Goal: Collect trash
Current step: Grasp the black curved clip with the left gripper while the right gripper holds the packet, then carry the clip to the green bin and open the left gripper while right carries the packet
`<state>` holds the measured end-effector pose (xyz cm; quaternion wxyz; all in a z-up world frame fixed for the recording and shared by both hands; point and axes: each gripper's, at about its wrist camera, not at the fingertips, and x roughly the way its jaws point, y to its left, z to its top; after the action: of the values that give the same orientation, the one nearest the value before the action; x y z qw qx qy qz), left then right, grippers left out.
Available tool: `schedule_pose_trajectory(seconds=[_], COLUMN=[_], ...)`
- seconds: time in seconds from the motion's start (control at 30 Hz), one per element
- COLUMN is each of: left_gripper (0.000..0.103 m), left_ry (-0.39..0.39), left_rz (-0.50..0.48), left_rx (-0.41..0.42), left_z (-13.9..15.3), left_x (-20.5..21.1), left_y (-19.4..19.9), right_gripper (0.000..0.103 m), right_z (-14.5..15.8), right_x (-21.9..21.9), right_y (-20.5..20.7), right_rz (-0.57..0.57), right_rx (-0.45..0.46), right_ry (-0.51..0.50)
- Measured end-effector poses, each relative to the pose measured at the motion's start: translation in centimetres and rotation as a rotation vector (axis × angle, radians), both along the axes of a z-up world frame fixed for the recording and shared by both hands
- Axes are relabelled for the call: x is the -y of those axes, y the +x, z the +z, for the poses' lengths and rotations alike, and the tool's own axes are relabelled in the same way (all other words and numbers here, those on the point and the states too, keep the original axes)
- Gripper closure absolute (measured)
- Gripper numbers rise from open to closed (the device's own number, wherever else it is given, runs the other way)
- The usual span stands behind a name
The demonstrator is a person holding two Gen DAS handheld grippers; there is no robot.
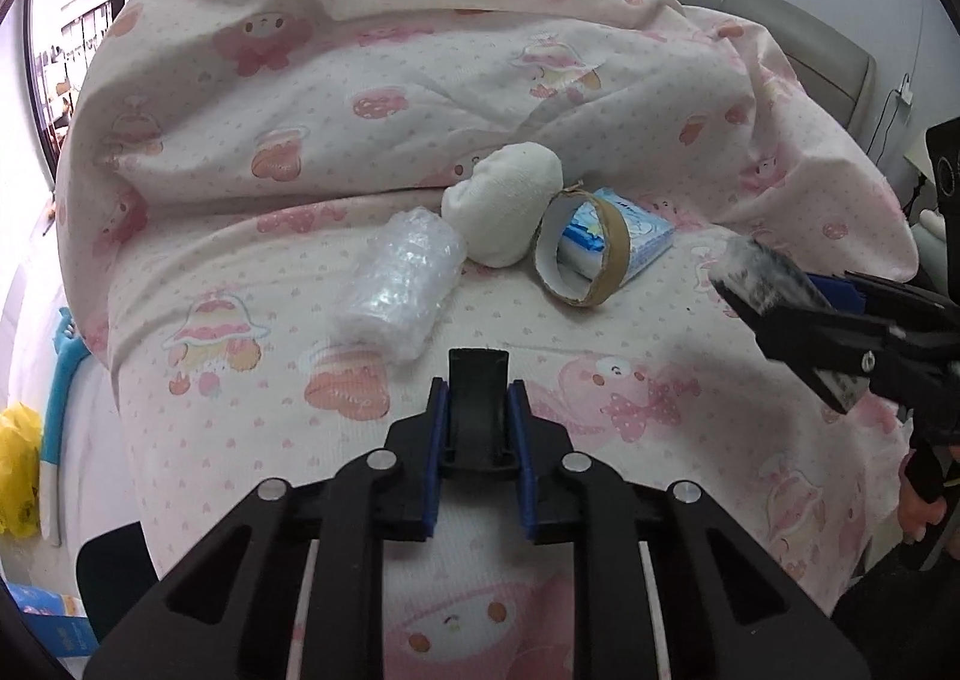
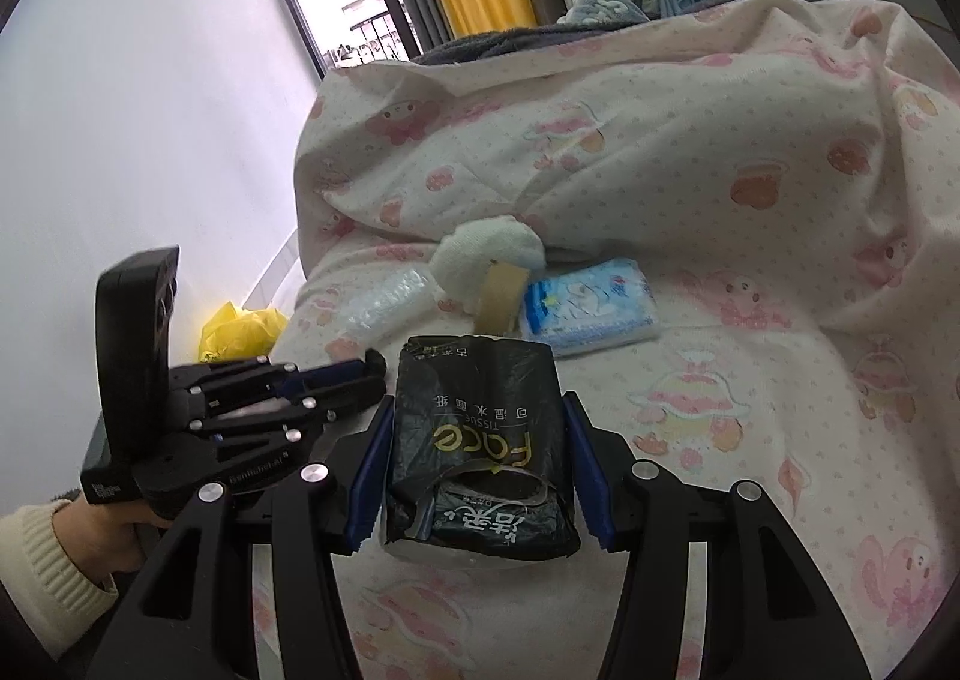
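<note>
On the bed, my right gripper (image 2: 477, 464) clamps the soft, light tissue pack (image 2: 480, 440) mid-body; left gripper (image 1: 479, 404) clenched on a stiff black clip (image 1: 478, 380).

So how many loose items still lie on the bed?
4: bubble wrap roll at left, white cloth bundle behind it, cardboard tape ring, blue tissue pack behind. Folds may hide others.

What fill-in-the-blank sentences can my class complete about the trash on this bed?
1. The right gripper grips a ____ tissue pack.
2. Right behind the cardboard ring lies a ____ flat packet.
3. Between the bubble wrap and the cardboard ring sits a ____ cloth ball.
Missing words: black; blue; white.
</note>
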<state>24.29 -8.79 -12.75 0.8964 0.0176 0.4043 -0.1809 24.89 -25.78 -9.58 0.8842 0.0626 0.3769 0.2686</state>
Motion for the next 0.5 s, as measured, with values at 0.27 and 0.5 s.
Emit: schedule_pose_trajectory(seconds=[0.27,0.5], left_gripper=[0.081,0.081], left_ry=[-0.027,-0.036], left_rz=[0.006,0.066], left_rx=[0.011,0.025], left_z=[0.8,2.0], left_x=[-2.6,-6.2], left_y=[-1.7,-2.9], right_gripper=[0.049,0.049], right_z=[1.1,2.9], right_x=[-3.3,-7.1], right_y=[0.2,-0.1], right_rz=[0.035,0.069], right_rx=[0.014,0.040], right_ry=[-0.019,-0.009])
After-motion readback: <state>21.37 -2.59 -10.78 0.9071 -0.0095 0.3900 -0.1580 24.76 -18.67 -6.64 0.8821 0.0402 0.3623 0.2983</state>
